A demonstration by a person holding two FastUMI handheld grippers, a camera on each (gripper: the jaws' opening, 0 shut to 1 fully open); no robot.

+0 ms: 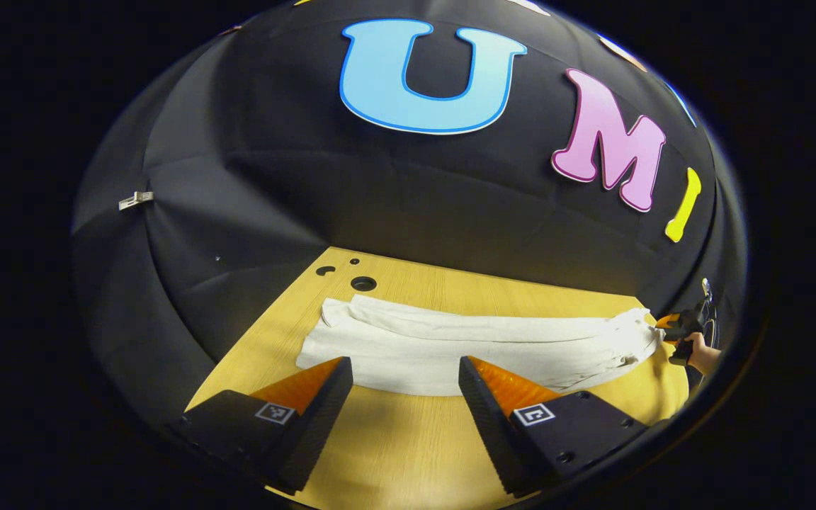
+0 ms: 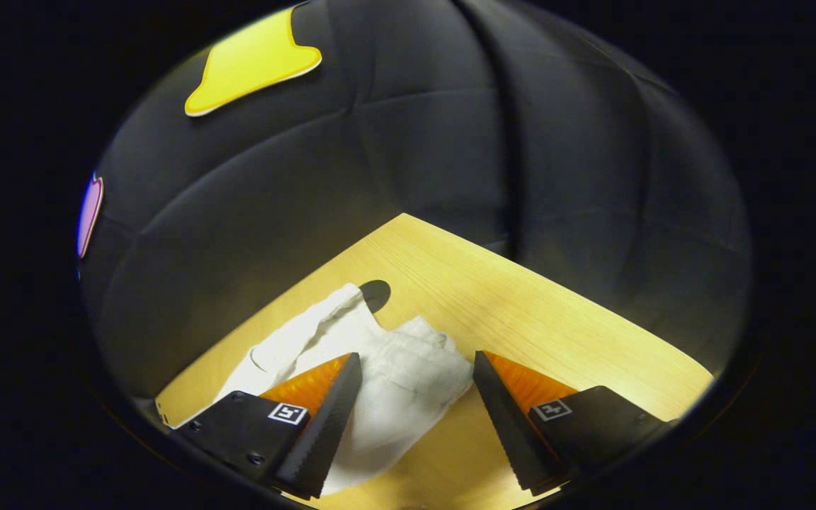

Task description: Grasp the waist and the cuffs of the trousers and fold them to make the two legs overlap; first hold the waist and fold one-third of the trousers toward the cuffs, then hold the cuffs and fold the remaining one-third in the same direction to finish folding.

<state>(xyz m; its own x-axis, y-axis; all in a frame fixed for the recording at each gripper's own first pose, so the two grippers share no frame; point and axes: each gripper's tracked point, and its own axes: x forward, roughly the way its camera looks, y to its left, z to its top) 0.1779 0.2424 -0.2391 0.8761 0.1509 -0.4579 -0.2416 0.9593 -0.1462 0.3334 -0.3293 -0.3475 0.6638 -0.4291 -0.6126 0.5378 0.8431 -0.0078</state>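
while the long off-white cloth trousers (image 1: 479,347) lie flat across the pale wooden table (image 1: 394,439), the left gripper (image 1: 402,382) hovers wide open and empty near their edge; the right gripper (image 2: 416,386), jaws apart, straddles the bunched waist (image 2: 408,375). soft, light fabric likely sags, so hems suit gripping.

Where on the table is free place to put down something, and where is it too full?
Bare table lies between the left tongs and the near edge of the white trousers. A narrower strip runs behind the trousers, by the holes. In the right gripper view, the wood right of the bunched trousers end is free. It is crowded there, around the open right tongs.
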